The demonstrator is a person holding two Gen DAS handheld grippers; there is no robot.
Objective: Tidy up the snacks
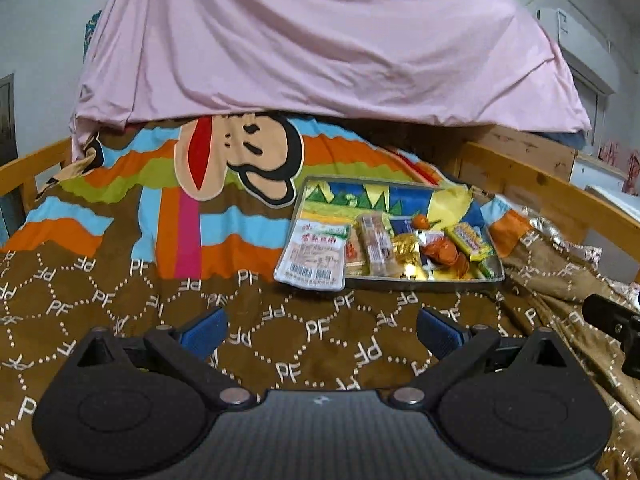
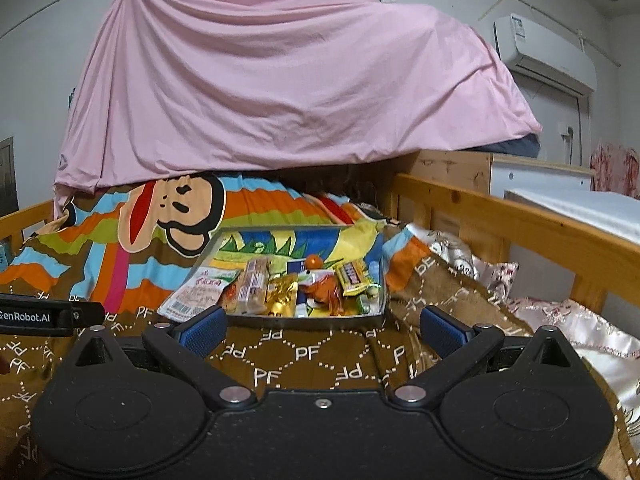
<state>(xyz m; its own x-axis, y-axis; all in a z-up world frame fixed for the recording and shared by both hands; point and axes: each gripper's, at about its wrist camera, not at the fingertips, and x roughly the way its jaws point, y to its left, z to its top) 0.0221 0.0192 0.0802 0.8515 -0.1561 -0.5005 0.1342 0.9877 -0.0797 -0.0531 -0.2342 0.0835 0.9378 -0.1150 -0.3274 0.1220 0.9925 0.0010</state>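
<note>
Beyond both fingers [image 2: 440,330] (spread): snack tray [image 2: 304,322]

Pink sheet [image 2: 280,92] above brown blanket [image 1: 320,328] with white PF lettering

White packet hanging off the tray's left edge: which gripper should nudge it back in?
Probably left. The white packet sits nearly straight ahead of the open left gripper, overhanging the tray. The right gripper, also open, faces the tray's middle, so the packet lies off to its left.
</note>
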